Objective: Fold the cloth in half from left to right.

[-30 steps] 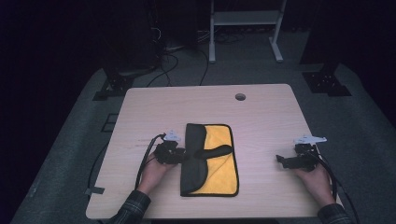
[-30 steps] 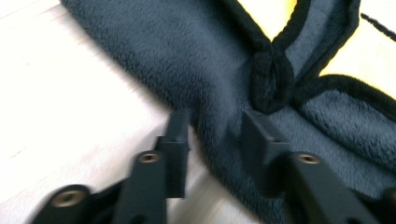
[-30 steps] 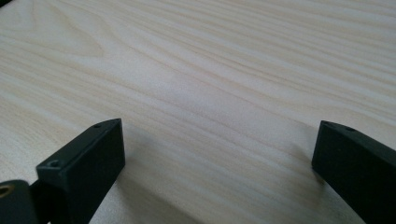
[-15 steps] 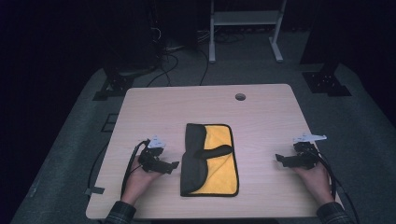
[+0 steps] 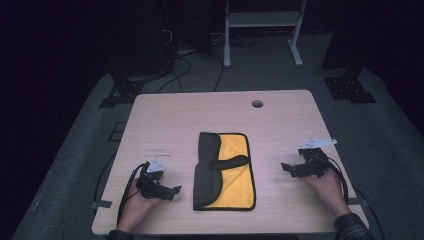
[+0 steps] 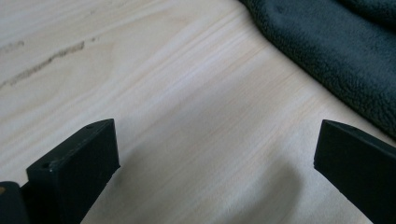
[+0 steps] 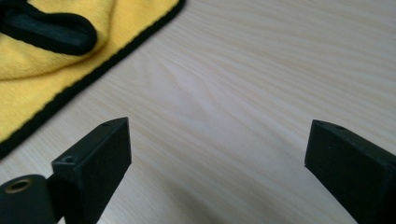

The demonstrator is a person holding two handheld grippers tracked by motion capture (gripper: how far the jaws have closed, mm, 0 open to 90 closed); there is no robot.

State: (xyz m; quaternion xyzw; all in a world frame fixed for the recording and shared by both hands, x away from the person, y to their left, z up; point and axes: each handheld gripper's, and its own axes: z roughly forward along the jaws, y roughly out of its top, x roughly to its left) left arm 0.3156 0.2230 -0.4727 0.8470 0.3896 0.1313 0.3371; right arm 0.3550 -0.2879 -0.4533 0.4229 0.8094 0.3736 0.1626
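We count one cloth (image 5: 223, 171) on the surface (image 5: 165, 120), lying at the lower centre of the high view. It is folded: a yellow face with a black border shows on its right half, and a dark grey layer covers its left half, with one dark flap reaching across the yellow toward the right.

We count two tools, one in each of two hands. The left tool (image 5: 172, 192) sits at the lower left of the high view, just left of the cloth and not touching it. Its jaws have just been opening and now stand wide apart with nothing between them. In the left gripper view we see bare wood between the two black jaws, and the dark grey edge of the cloth (image 6: 336, 51) fills the upper right corner.

The right tool (image 5: 286, 169) sits at the lower right of the high view, well apart from the cloth's right edge. Its jaws also stand wide apart and hold nothing (bare wood lies between them in the right gripper view). There the yellow cloth (image 7: 56, 70) with its black border lies in the upper left corner.

One round hole (image 5: 257, 103) marks the surface near its far edge.
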